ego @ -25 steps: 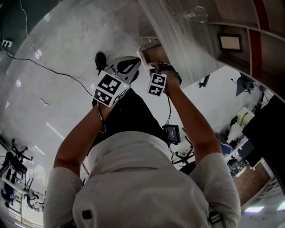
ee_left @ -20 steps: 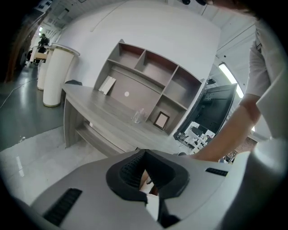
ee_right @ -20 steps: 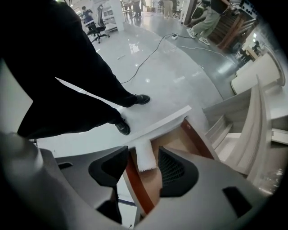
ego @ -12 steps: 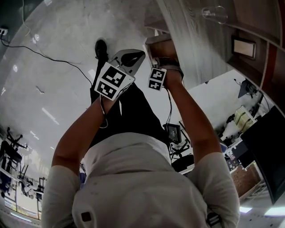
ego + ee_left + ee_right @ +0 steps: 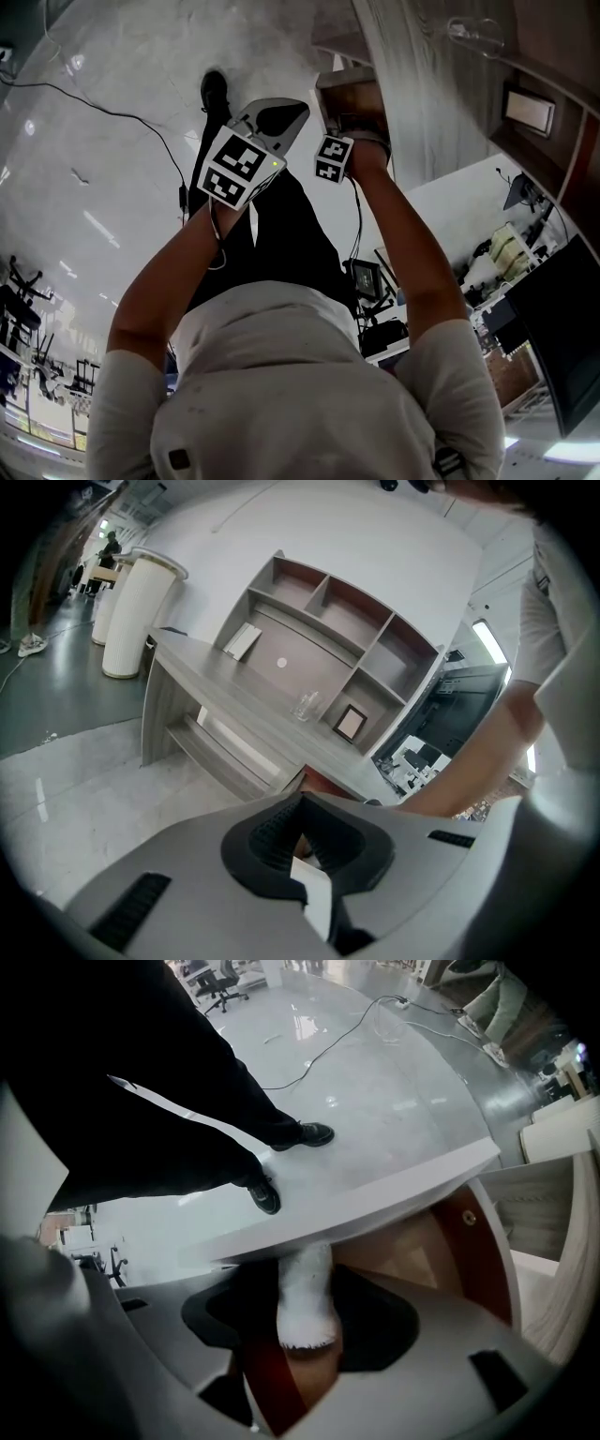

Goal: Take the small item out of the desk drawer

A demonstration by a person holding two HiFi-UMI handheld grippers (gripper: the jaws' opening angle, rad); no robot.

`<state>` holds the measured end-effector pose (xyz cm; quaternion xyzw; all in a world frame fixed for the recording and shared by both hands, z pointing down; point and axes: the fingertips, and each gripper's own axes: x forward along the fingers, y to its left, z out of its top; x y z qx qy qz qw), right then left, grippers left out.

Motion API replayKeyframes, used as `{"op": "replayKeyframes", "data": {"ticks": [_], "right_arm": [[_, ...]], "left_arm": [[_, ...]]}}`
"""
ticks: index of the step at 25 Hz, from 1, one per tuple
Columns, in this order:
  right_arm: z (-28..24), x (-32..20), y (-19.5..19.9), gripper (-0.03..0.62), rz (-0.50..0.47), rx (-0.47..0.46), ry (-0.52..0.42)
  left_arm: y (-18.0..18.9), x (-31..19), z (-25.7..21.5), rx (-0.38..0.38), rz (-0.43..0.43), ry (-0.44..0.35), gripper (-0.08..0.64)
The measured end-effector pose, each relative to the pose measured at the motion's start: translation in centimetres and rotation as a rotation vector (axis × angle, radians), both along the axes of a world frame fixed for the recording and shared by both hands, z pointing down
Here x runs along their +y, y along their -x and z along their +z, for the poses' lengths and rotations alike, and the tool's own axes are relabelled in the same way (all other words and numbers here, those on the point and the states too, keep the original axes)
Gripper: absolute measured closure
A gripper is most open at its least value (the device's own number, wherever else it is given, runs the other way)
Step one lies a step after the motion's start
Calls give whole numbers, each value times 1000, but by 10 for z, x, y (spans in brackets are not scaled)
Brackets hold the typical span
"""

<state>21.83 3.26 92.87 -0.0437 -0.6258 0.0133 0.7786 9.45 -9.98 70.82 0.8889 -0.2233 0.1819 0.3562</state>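
**A:** While the right claw (image 5: 302, 1318) hung at the open drawer (image 5: 422, 1251), where was the small item?

**B:** I couldn't pick it out for certain. A rough-ended white piece (image 5: 306, 1288) stood between the opening jaws, just under the drawer's white front edge. Whether it was the item or a pull I couldn't tell, and nothing pressed on it.

**A:** And the left claw (image 5: 302, 841)?

**B:** It was held beside the drawer, jaws nearly together and empty, facing the desk (image 5: 234, 700). Probably spare, leaving the reach free.

**A:** Any writing?

**B:** None legible. There were only black-and-white square markers (image 5: 232, 167) on the cubes.
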Motion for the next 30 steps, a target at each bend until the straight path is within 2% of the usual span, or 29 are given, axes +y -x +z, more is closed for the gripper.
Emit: {"op": "replayKeyframes", "data": {"ticks": [7, 9, 15, 24, 30], "right_arm": [[8, -2, -2, 359, 8, 10, -13], [8, -4, -3, 407, 8, 9, -21], [8, -4, -5, 422, 15, 3, -34], [-24, -21, 10, 425, 106, -30, -105], [-54, -34, 24, 425, 206, -70, -171]], "left_arm": [[3, 4, 4, 2, 1, 12, 545], [3, 4, 3, 4, 0, 14, 545], [2, 5, 4, 7, 6, 12, 545], [3, 4, -15, 2, 14, -7, 545], [2, 2, -38, -6, 24, -31, 545]]}}
